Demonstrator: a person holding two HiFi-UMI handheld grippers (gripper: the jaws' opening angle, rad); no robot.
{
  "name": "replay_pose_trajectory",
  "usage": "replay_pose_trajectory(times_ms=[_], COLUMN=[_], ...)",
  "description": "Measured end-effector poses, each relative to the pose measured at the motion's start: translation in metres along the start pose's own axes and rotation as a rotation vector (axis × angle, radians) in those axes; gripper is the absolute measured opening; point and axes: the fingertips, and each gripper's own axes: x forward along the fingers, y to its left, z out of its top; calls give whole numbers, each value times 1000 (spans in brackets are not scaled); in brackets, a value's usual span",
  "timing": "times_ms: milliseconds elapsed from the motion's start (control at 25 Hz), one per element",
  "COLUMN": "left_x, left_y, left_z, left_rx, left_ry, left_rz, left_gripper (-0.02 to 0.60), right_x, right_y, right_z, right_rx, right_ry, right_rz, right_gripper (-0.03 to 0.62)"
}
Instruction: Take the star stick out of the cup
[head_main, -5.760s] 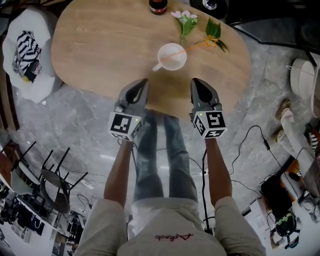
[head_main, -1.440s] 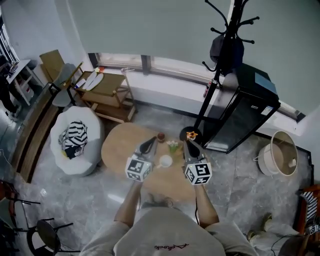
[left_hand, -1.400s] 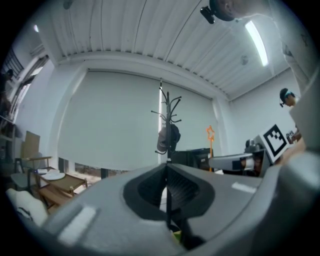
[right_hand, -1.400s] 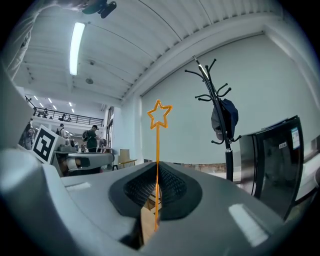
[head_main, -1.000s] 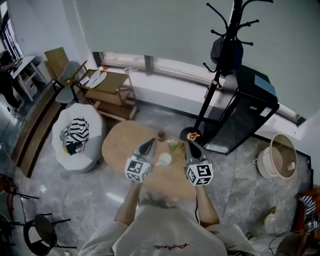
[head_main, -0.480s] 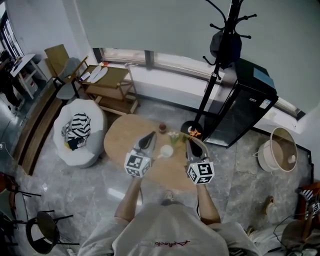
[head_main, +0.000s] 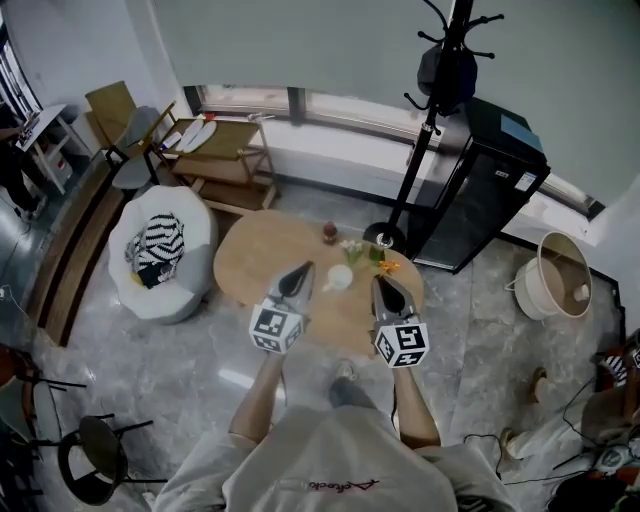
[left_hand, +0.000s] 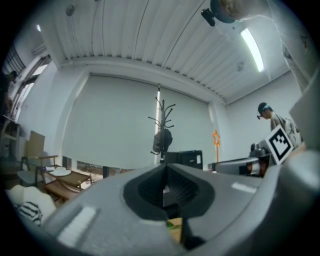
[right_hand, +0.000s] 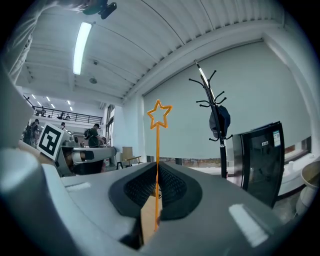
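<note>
The orange star stick stands upright between the pads of my right gripper, which is shut on its thin shaft; the star is above the jaws. In the head view the right gripper hovers over the oval wooden table, with the star stick showing at its tip, to the right of the white cup. My left gripper hangs left of the cup. Its jaws are shut with nothing between them. From the left gripper view the star stick shows at the right.
White flowers, a green leaf and a dark jar lie on the table behind the cup. A coat stand and black cabinet stand behind, a white beanbag to the left, a basket to the right.
The stick, earlier leaning in the cup, is now out of it and upright in my right gripper. Over the last second the table slid lower in view; both grippers barely shifted.
</note>
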Motion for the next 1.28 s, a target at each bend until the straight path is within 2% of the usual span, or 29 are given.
replay_pose_trajectory(times_ms=[320, 520, 1280], left_x=[-72, -95, -85], left_y=[-25, -38, -44], left_z=[0, 5, 5], left_rx=[-2, 2, -4], left_ry=[6, -2, -17], left_rz=[-8, -22, -32], left_gripper=[-2, -2, -2], right_x=[-52, -71, -68], right_y=[55, 74, 65], right_z=[-7, -6, 2], right_rx=[6, 1, -24], right_ry=[-6, -15, -16], right_rz=[-8, -18, -23], right_gripper=[12, 11, 12])
